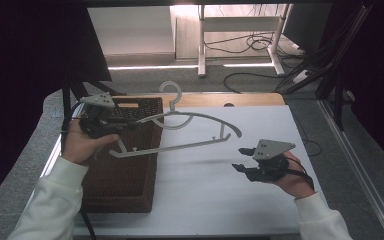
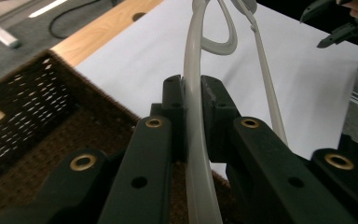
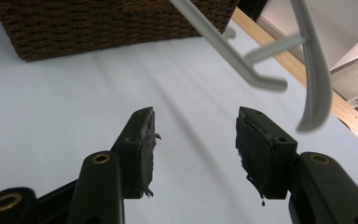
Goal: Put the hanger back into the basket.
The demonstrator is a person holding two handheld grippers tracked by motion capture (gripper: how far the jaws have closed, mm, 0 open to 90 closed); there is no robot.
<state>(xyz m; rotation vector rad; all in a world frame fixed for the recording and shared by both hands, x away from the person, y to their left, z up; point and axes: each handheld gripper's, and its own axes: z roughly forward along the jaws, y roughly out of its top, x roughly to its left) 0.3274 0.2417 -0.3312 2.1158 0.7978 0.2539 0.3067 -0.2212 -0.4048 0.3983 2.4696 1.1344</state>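
The left claw is closed tight on a pale grey plastic hanger, gripping one end of its curved shoulder arm. In the left gripper view the hanger runs upward between the two black jaws, which press on it from both sides. The hanger is held in the air, roughly level, above the near edge of a dark brown woven basket and the white surface. Its hook points away from the person, toward the far wooden edge of the surface; its straight lower bar and the far shoulder tip reach out over the white area, toward the right claw.

The basket sits on the left part of the surface, under the left hand. Its interior is visible in the left gripper view, with the woven wall close beneath the jaws.

The right claw is held low over the white surface at the right, part open, with nothing between its jaws. In the right gripper view the right claw shows its two worn pads standing apart over bare white surface; the hanger's far tip hangs above and beyond them, not touching. The basket wall lies further off in that view.
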